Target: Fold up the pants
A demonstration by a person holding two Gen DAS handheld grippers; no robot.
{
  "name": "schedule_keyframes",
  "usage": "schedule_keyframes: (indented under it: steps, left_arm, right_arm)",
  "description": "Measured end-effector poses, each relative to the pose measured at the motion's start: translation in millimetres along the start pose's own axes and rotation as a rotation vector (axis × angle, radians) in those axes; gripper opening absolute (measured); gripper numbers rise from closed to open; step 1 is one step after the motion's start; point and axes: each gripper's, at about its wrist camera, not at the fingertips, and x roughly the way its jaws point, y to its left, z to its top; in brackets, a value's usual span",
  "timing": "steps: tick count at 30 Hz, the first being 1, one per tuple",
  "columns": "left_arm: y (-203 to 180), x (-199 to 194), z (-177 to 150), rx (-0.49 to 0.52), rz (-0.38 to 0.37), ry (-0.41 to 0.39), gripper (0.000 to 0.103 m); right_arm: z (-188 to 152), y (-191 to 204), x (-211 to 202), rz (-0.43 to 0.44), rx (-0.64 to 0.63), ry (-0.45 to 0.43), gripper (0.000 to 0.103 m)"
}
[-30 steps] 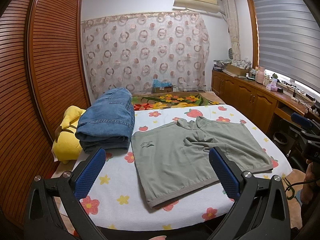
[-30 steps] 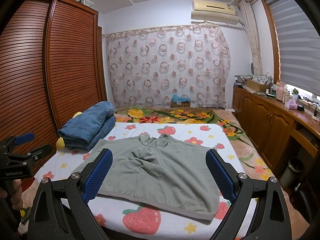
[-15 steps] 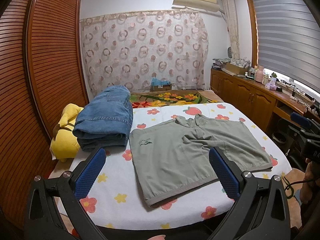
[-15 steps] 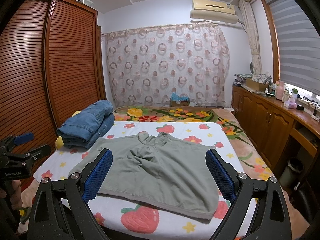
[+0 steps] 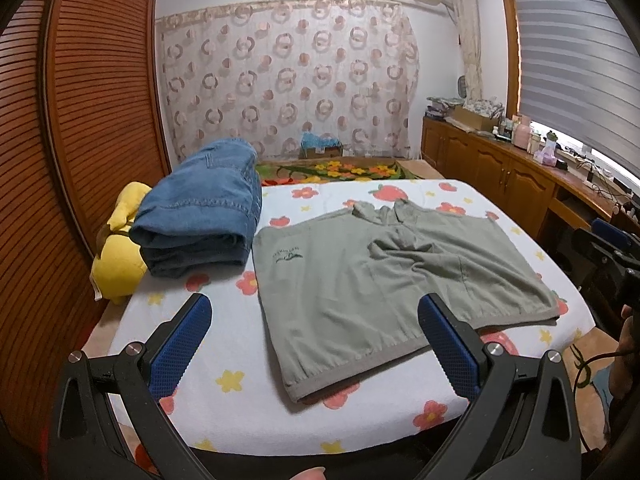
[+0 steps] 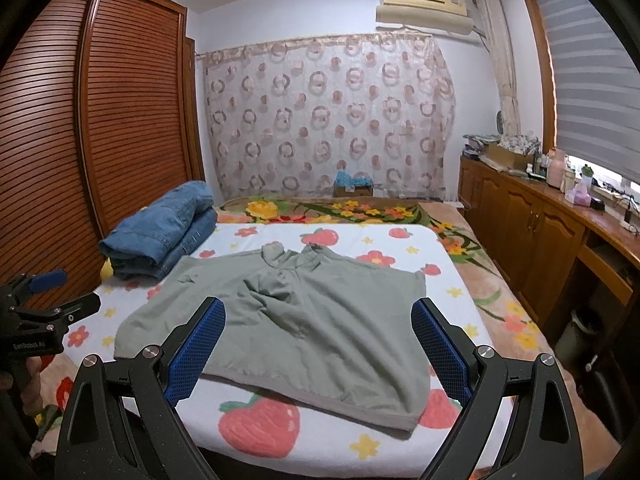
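A pair of grey-green shorts (image 5: 384,280) lies spread flat on the bed (image 5: 248,344), on a white sheet printed with flowers and strawberries, its waistband edge toward the foot of the bed and its far end bunched into a few creases near the middle. The left gripper (image 5: 316,344) is held above the foot of the bed, its two blue-padded fingers (image 5: 180,352) spread wide apart with nothing between them; through the gap shows the near left part of the shorts, which it does not touch. The right gripper (image 6: 318,344) hangs the same way over the near edge, its fingers (image 6: 438,350) wide apart and empty, framing the near hem of the shorts from above. A stack of folded blue jeans (image 5: 200,208) sits on the left side of the bed, just beside the shorts, and a yellow soft toy (image 5: 118,248) is wedged between the jeans and the slatted wooden wardrobe doors (image 5: 80,120). In the right wrist view, the left gripper shows at the left edge, held by a hand (image 6: 20,372). A patterned curtain (image 6: 328,120) covers the far wall, with an air conditioner (image 6: 424,4) above it and a wooden cabinet (image 6: 532,224) along the right.
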Motion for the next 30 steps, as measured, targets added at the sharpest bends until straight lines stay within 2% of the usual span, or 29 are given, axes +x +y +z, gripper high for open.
schedule_keyframes:
  steps: [10, 18, 25, 28, 30]
  left_arm:
    - [6, 17, -12, 0.003, -0.04, 0.059, 0.103]
    - [16, 38, -24, -0.017, -0.082, 0.145, 0.103]
    - [32, 43, -33, -0.046, -0.116, 0.162, 0.103]
    - [37, 50, -39, -0.047, -0.123, 0.185, 0.096]
    - [39, 56, -44, -0.044, -0.136, 0.211, 0.084]
  right_arm:
    - [-3, -5, 14, -0.012, -0.006, 0.067, 0.095]
    - [-6, -10, 24, -0.026, -0.01, 0.142, 0.095]
    - [-2, -10, 27, -0.061, -0.024, 0.197, 0.095]
    - [0, -8, 26, -0.066, -0.017, 0.213, 0.095]
    - [0, -6, 26, -0.061, -0.01, 0.219, 0.095]
